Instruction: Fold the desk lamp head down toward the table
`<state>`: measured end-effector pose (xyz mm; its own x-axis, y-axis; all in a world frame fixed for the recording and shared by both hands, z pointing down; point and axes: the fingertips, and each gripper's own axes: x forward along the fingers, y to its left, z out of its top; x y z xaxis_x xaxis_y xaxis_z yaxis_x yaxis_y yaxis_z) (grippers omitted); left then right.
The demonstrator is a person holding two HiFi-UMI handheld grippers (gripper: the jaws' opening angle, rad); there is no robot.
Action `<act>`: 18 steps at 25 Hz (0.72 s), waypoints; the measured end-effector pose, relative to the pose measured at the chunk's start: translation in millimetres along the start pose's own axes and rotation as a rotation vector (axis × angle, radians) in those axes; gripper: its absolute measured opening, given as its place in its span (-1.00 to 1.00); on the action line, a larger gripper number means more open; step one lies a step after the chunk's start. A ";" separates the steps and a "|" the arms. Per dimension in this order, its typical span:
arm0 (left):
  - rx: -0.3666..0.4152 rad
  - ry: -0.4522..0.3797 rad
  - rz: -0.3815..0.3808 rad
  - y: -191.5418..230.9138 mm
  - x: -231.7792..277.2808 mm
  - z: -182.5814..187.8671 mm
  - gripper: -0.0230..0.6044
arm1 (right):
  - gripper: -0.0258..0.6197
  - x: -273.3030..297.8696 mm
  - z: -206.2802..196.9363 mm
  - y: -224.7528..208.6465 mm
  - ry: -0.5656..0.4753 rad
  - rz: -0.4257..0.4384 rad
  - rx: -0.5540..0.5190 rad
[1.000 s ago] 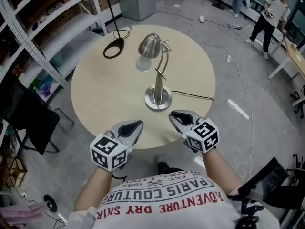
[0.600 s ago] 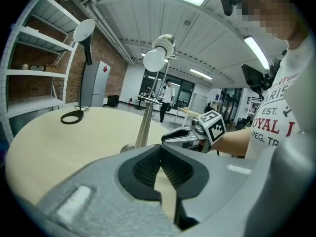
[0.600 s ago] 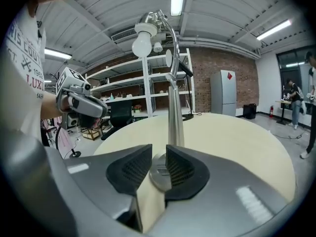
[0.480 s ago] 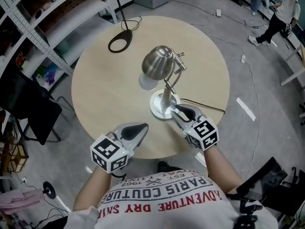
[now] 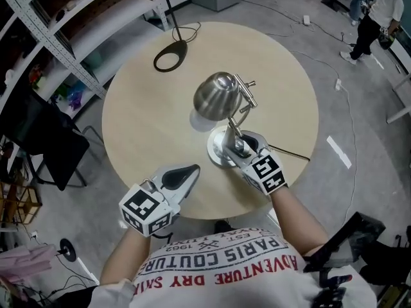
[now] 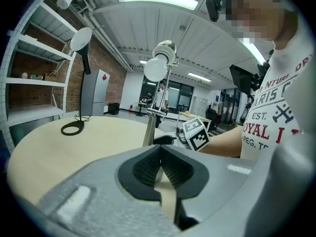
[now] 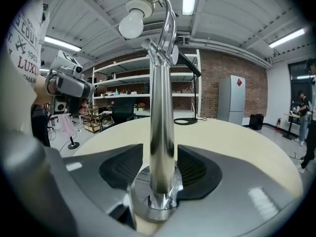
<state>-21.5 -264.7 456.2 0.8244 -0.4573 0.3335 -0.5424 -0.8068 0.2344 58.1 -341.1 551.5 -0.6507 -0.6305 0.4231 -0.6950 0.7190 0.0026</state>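
Desk lamp (image 5: 221, 98) is seen upright on the round worktop (image 5: 141, 120). Its metal post (image 7: 162, 132) is set between the right gripper's (image 5: 241, 145) fingers (image 7: 197, 171), which have just been opening and are spread clear of it. The left gripper's (image 5: 190, 170) fingers (image 6: 148, 169) are held together, empty, with the post well to their right.

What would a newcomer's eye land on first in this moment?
The silver desk lamp stands upright near the middle of the round table, its head raised. The right gripper is at its base; its jaws have just been opening and stand either side of the post, not pressing it. The left gripper hangs shut and empty at the table's near edge.
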 end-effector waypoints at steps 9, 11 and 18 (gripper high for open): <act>0.027 -0.013 0.015 -2.7 -12.0 18.7 -0.71 | -0.42 2.2 2.1 0.4 0.004 0.002 -0.002; 0.038 -0.017 0.017 -2.7 -11.8 24.6 -0.63 | -0.42 6.0 1.8 -2.9 0.005 0.006 0.000; 0.159 -0.011 -0.002 -8.0 -9.5 56.9 -0.33 | -0.42 13.1 -12.2 -3.9 0.030 0.029 0.009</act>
<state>-15.8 -275.3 399.3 0.8277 -0.4591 0.3228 -0.5091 -0.8563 0.0873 56.0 -348.6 568.1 -0.6612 -0.6004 0.4498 -0.6790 0.7339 -0.0183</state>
